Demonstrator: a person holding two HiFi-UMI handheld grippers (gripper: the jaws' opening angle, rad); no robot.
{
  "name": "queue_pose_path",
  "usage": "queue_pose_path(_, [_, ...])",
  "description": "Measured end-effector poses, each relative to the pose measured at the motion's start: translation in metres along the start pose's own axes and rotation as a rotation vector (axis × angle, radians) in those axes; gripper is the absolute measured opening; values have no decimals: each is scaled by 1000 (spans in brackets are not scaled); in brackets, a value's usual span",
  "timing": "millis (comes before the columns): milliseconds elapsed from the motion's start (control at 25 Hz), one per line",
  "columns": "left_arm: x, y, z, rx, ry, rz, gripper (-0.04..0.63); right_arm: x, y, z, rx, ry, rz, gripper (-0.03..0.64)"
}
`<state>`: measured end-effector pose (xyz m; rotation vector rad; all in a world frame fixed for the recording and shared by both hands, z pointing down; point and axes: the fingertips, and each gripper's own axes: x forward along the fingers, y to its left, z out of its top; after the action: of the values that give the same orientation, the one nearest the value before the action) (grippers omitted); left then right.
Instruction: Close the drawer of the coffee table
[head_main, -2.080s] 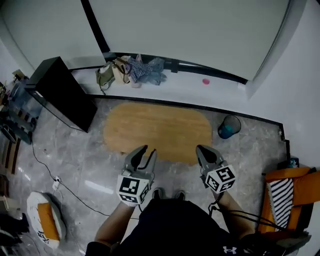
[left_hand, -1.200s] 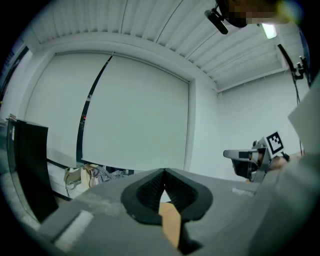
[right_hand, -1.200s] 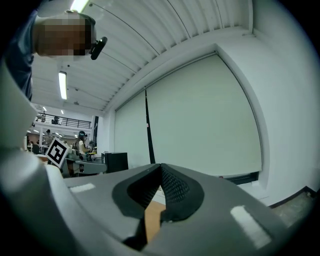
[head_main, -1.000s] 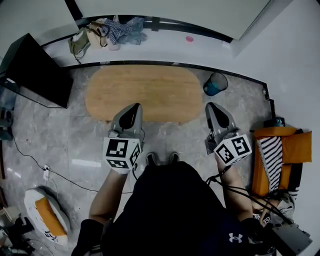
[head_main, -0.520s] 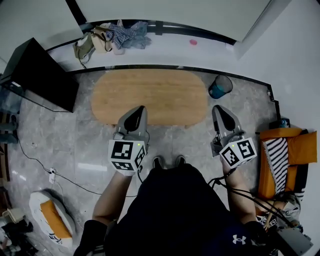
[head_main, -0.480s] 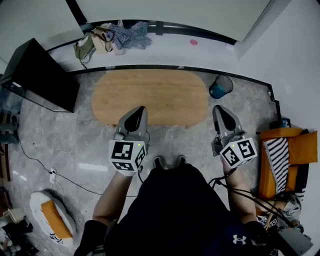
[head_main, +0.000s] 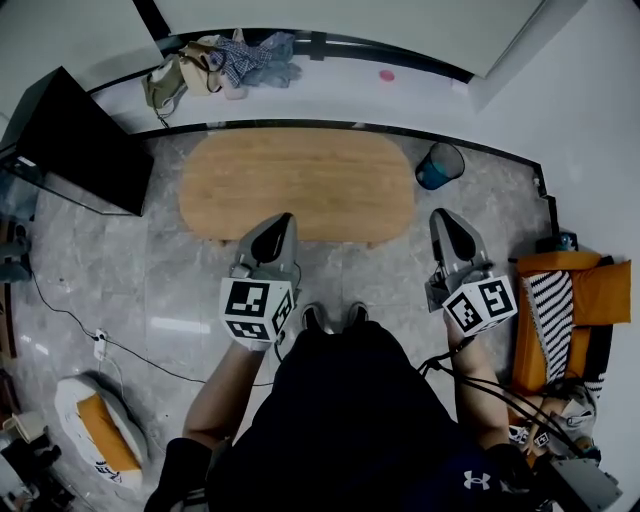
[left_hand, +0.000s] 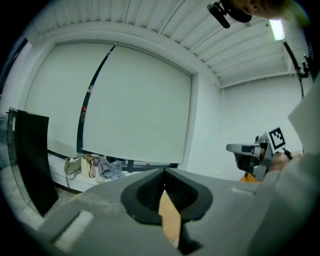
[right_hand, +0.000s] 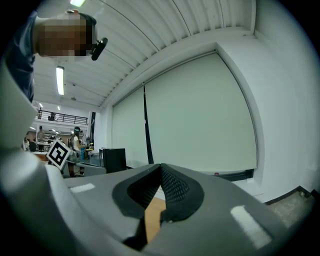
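The coffee table (head_main: 298, 185) lies at 12 o'clock from your feet, with its long side facing you. No drawer front juts past its near edge, though the top would hide a front that sits flush. About two seconds ago your left gripper (head_main: 283, 220) had its jaws spread over that edge. Now they are pressed together with nothing between them, and so are those of your right gripper (head_main: 443, 216). Both are held level in front of you, off the table, at 11 and 1 o'clock. That reads as the push finished and the drawer home. A blue bin (head_main: 438, 165) stands at 2 o'clock of the table and a black cabinet (head_main: 80, 140) at 9.
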<state>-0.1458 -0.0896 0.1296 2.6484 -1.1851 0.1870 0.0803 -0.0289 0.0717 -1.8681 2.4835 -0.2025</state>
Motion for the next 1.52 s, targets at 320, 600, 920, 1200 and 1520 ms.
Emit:
queue_pose_path(320, [0,4,5,11,0,6,2,-3,-4,-4,15,-4,-15,2])
queue_pose_path(600, [-1,7,5,3,-3,8,2,-1,-4,-5,6,3,-18,2])
queue_pose_path(920, [-3,16,3,-13,-7,23,2,1,-2,-7,10,5,-17,2])
queue_pose_path(1200, [-3,18,-2,-14,4,15,2,4,1,-12,16,13,-16,2])
queue_pose_path(1520, [-8,23,0,-11,3,25,2,7,5,-12,15,15,-8,2])
